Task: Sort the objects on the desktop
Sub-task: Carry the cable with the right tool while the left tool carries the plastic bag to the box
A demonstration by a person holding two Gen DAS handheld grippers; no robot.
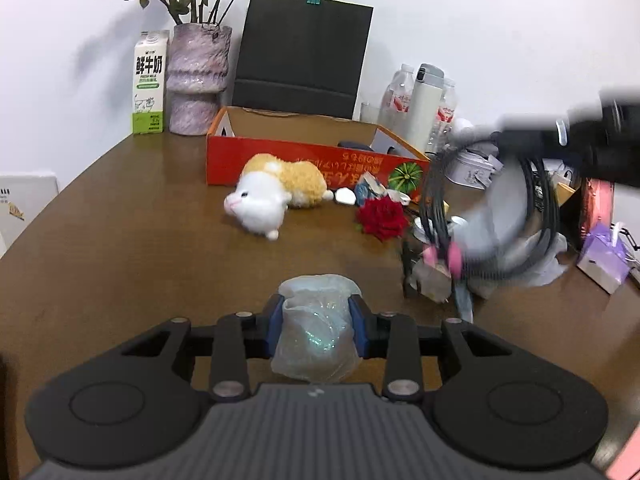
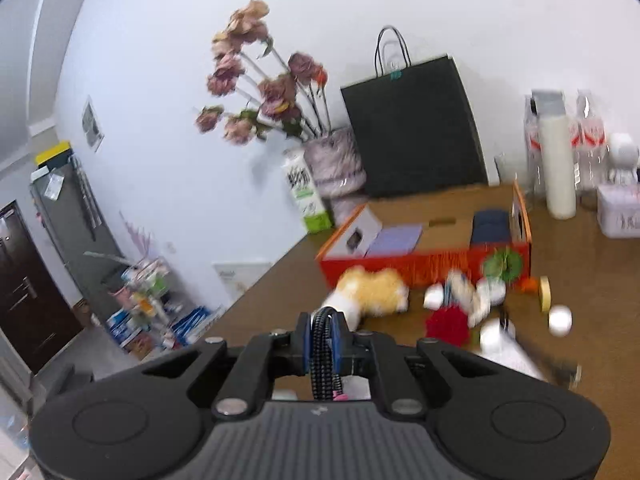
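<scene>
Between my left claw's blue pads (image 1: 279,330) sat a crumpled clear plastic bag (image 1: 316,332), pinched from both sides and held low over the brown table (image 1: 120,260). From that claw (image 1: 316,326), the orange box (image 1: 316,160) lay at about twelve o'clock, with the plush cat (image 1: 272,192) and the red flower (image 1: 382,216) between us, cat towards eleven, flower towards one. To do this step well, I judged I should carry the bag over the cat rather than through it, and keep the squeeze gentle, since thin film slips out sideways when crushed.

At three o'clock my right claw (image 2: 324,340) was clamped nearly shut on a coiled black braided cable (image 2: 324,352), whose loops hung blurred below it in the left view. I reckoned the dangling coil could snag the small clutter by the box's front wall, so a higher lift seemed wise before going to the box.

Both claws pointed forward and slightly downward towards the table's far side; the right view was tilted.
</scene>
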